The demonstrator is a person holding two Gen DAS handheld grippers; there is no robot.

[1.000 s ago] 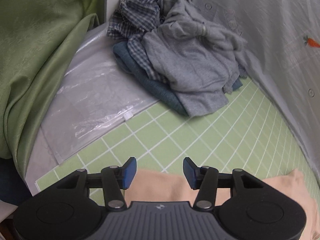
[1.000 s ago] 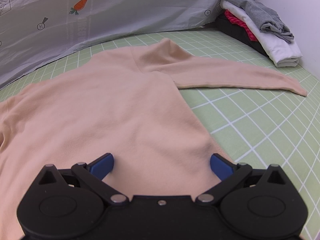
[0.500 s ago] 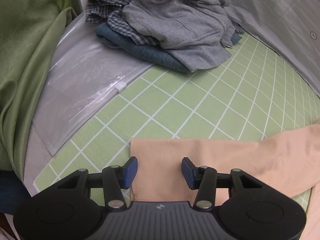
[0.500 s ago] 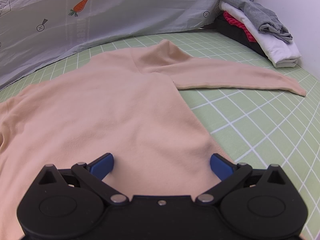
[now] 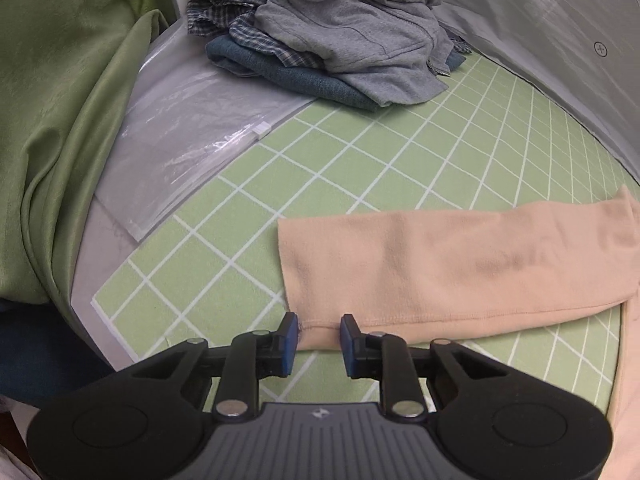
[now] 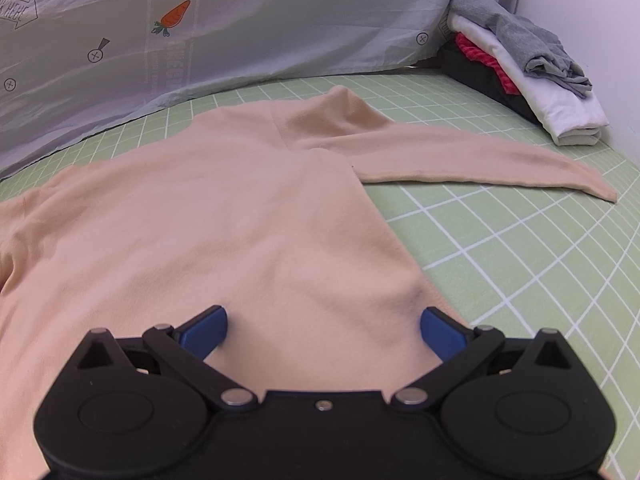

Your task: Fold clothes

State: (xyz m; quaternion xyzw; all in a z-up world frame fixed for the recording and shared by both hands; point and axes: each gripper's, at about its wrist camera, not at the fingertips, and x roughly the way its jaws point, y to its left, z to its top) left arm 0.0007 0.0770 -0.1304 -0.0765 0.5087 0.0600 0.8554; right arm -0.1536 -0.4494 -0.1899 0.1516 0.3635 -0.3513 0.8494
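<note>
One peach sweater lies on the mat; left gripper closing around its cuff, right gripper spread wide, two clothes piles beyond

My left gripper, a black two-finger tool with blue pads, tips steeply downward, and its jaws are closing around the cuff corner of the peach knit sleeve; whether the pads already press on it I can't quite tell. My right gripper, of the same build, angles down with its jaws spread wide, gripping nothing.
</note>
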